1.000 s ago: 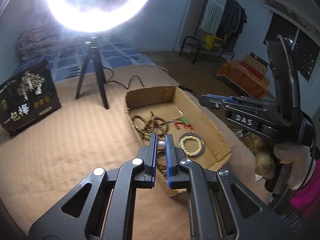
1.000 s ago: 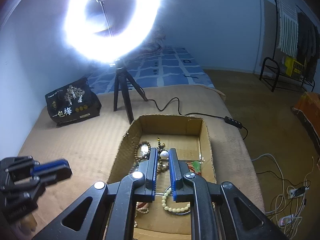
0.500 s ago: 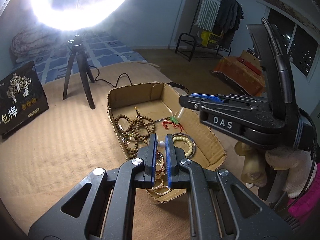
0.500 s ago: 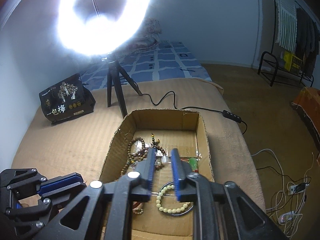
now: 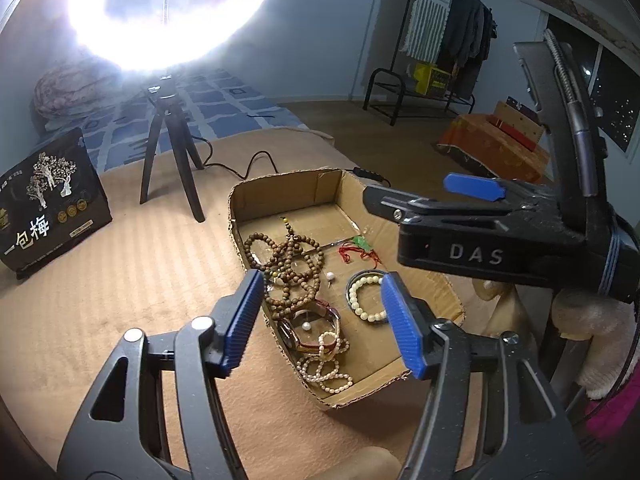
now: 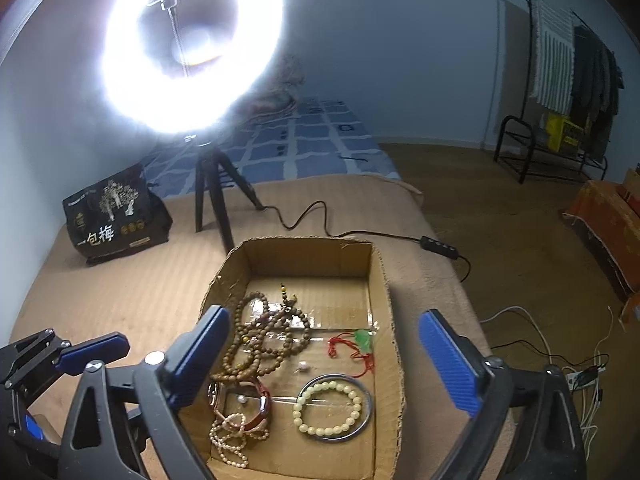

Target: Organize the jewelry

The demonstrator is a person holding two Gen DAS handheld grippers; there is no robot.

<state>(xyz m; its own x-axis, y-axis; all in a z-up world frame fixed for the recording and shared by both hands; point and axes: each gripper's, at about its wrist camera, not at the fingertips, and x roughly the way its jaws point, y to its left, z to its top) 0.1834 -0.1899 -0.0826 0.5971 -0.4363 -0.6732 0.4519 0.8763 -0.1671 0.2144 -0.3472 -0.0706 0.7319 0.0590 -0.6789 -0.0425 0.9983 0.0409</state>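
Observation:
A shallow cardboard box (image 5: pixel 280 188) (image 6: pixel 304 250) on the tan blanket holds brown bead strings (image 5: pixel 290 266) (image 6: pixel 260 336), a cream bead bracelet (image 5: pixel 364 300) (image 6: pixel 326 410), a pearl strand (image 5: pixel 324 368) (image 6: pixel 230 438), a watch (image 5: pixel 308 326) (image 6: pixel 240 400), a red cord with a green pendant (image 5: pixel 358 246) (image 6: pixel 360 340) and two loose pearls (image 5: pixel 330 276) (image 6: pixel 303 367). My left gripper (image 5: pixel 322 320) is open and empty above the box's near end. My right gripper (image 6: pixel 320 360) is open and empty above the box.
A ring light on a black tripod (image 5: pixel 168 148) (image 6: pixel 212 196) stands behind the box, its cable (image 6: pixel 320 216) running right. A black printed bag (image 5: pixel 48 204) (image 6: pixel 114 212) sits at the far left. The bed edge drops off to the right, with cables on the floor (image 6: pixel 560 360).
Both grippers were shut, each on a pearl, and have opened wide. The two pearls now lie in the box.

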